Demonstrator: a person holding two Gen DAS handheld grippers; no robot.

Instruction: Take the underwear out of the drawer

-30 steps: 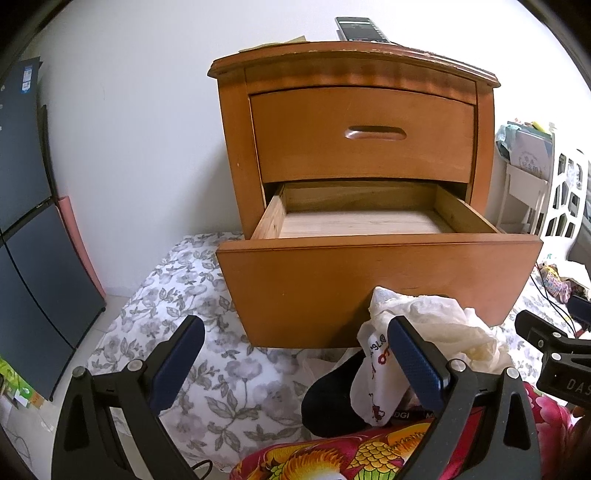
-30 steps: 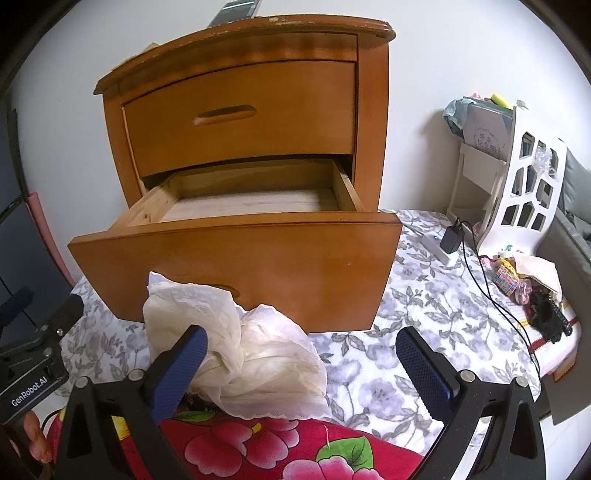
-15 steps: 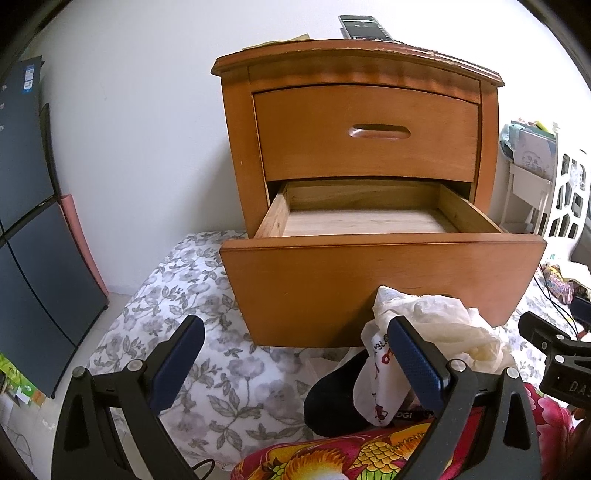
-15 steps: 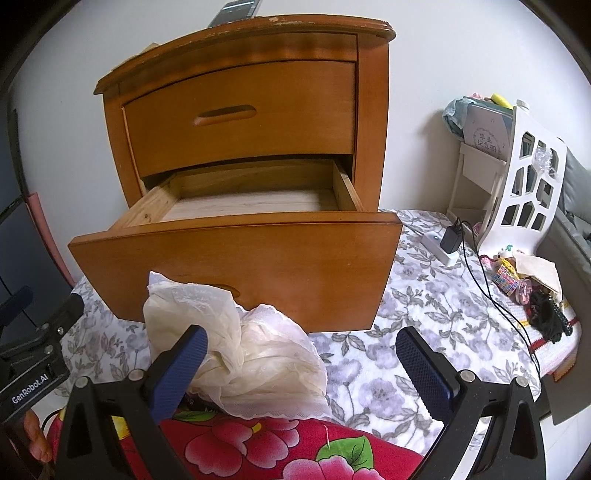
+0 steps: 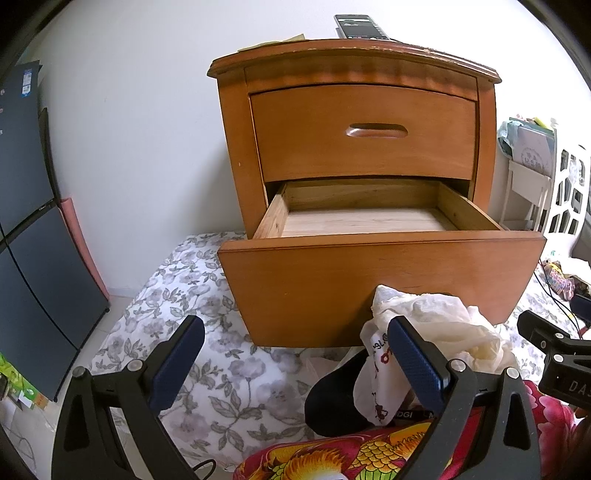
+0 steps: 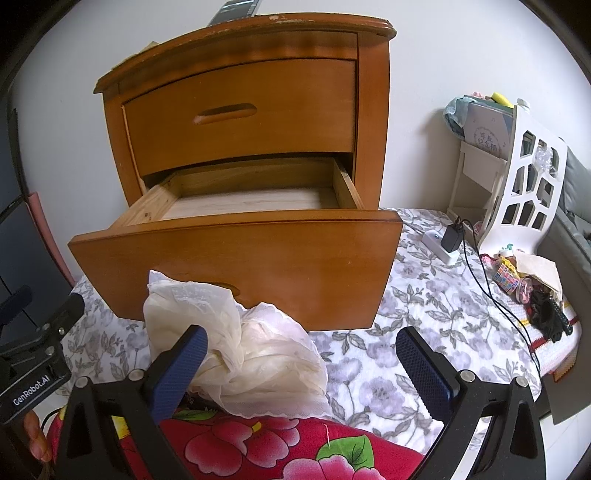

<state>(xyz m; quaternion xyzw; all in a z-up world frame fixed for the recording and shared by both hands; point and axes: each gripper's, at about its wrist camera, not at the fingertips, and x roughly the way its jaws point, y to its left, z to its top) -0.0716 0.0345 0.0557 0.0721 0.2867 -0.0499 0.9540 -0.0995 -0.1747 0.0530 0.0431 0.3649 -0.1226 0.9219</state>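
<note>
A wooden nightstand stands on a floral sheet with its lower drawer (image 5: 380, 284) (image 6: 236, 266) pulled out; the part of the drawer's inside that shows is bare wood. In front of the drawer lies a pile of underwear: a crumpled cream piece (image 6: 251, 350) (image 5: 443, 325), a white printed piece (image 5: 373, 380) and a black piece (image 5: 332, 402). My left gripper (image 5: 295, 365) hangs open just left of the pile, its right finger in front of the cloth. My right gripper (image 6: 306, 369) is open too, with the cream piece behind its left finger. Neither holds anything.
A phone (image 5: 360, 26) lies on the nightstand top. A red flowered fabric (image 6: 258, 446) fills the near edge. At the right are a white cut-out rack (image 6: 528, 192), a charger with cable (image 6: 450, 240) and small clutter (image 6: 532, 284). Dark panels (image 5: 26, 258) stand at the left.
The left wrist view has shifted slightly, so the nightstand sits a little further right in frame. The right gripper and the pile have not moved.
</note>
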